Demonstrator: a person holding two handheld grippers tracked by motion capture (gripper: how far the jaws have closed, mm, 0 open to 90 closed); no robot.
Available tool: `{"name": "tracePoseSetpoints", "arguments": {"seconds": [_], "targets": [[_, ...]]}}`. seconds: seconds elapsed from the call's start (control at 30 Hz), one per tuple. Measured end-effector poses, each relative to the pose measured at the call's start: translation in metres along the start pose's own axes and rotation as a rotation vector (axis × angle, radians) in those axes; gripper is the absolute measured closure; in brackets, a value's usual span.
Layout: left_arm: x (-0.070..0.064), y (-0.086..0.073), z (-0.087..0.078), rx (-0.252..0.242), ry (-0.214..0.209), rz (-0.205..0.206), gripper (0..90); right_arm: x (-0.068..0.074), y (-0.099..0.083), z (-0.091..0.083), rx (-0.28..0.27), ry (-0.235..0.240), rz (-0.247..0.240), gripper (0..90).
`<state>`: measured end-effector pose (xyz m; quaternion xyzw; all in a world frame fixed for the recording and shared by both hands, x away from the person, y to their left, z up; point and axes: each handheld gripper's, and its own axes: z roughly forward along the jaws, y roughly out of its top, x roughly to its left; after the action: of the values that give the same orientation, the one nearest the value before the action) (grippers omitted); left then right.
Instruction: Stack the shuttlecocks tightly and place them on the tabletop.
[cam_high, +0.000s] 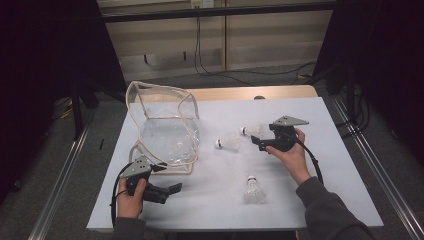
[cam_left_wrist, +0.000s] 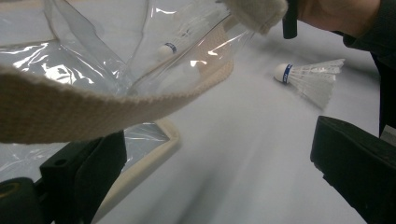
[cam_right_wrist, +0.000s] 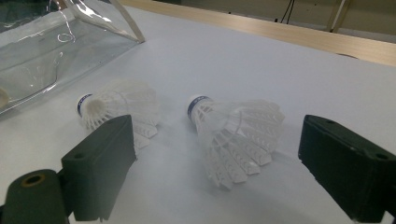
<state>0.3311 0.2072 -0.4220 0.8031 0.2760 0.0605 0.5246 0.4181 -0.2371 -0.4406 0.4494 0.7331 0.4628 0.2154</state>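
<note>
Right gripper (cam_right_wrist: 205, 163): jaws wide apart, holding nothing, low over the worktop (cam_high: 320, 165) in its far right part. A shuttlecock (cam_right_wrist: 236, 133) lies on its side between the jaws, cork pointing away from the camera, feather skirt toward it; touching neither jaw.

Second shuttlecock (cam_right_wrist: 119, 109): just beyond the jaw on the left of the right gripper view, cork facing the camera, skirt partly hidden by that jaw. In the high view the pair lie mid-worktop, right of the bag.

Bag (cam_high: 167, 127): clear plastic, cream-trimmed, mouth up, standing at the left of the worktop toward the far edge.

Third shuttlecock (cam_high: 253, 190): apart from the others, toward the near edge, cork pointing away.

Left gripper (cam_high: 162, 191): jaws open, empty, near the near-left corner, just in front of the bag. Its own view has the bag's strap (cam_left_wrist: 93, 107) crossing close before the lens, untouched.

Step in hand, as judged: grasping the framed shuttlecock to bag it. Advice: move forward so the jaws close on the cork or skirt base, not the brittle feathers; close gently; keep the neighbouring shuttlecock out of the jaws. The left gripper could take the trim to hold the mouth open.
</note>
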Motion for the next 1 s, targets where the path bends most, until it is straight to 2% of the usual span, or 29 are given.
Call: {"name": "tracePoseSetpoints", "arguments": {"seconds": [0.43,1.0], "targets": [[0.0,0.0,0.0,0.005,0.002,0.001,3.7,0.001,0.001,0.007,0.022,0.003,0.0,17.2],[0.0,0.0,0.0,0.006,0.001,0.003,3.7,0.001,-0.001,0.016,0.053,0.013,-0.016,34.3]]}}
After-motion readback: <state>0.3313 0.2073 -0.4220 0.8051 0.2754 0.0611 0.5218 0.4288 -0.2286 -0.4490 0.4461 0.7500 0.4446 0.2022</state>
